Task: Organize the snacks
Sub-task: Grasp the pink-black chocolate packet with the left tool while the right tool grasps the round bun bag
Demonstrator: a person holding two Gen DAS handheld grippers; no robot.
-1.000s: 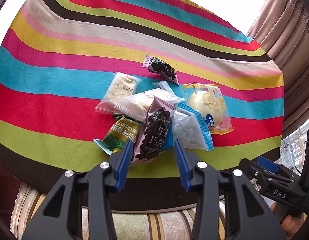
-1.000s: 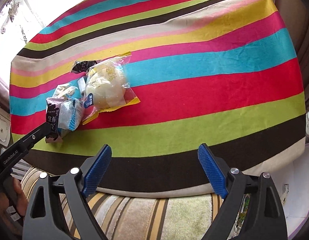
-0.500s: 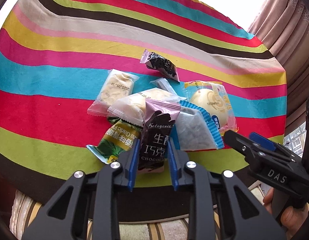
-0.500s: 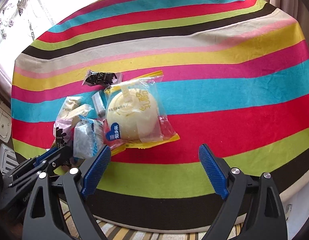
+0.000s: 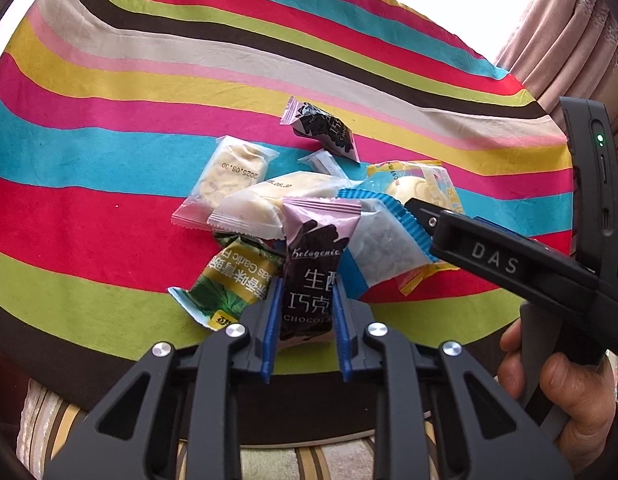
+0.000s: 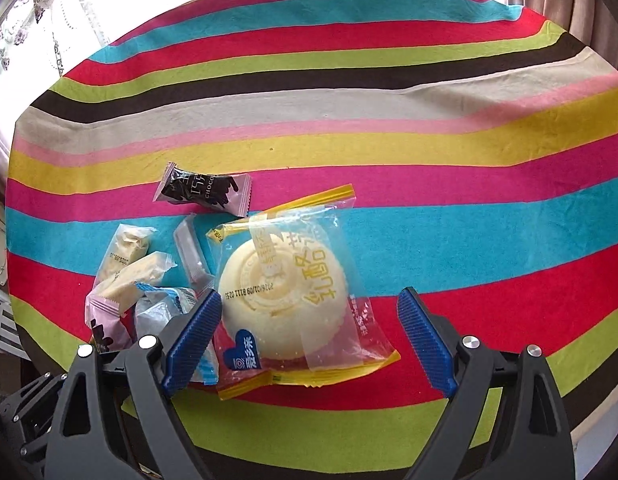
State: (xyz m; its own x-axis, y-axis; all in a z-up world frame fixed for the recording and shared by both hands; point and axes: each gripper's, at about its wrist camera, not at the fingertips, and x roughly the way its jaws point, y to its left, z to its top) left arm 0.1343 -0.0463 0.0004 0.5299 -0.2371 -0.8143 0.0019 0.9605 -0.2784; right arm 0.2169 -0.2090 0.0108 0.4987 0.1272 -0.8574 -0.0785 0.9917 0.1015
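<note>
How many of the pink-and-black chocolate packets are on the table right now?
2. One chocolate packet is clamped in the left gripper at the pile's near edge. The other packet lies alone beyond the pile on the cloth. More could be hidden under the pile.

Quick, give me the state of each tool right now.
Left tool: shut on the pink chocolate packet, having just closed on it.
Right tool: open, holding nothing; the round cake packet lies between its fingers.

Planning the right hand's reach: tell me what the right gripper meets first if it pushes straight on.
Most likely the round pastry packet: it lies between the open jaws of the right gripper, just ahead, though depth is uncertain.
</note>
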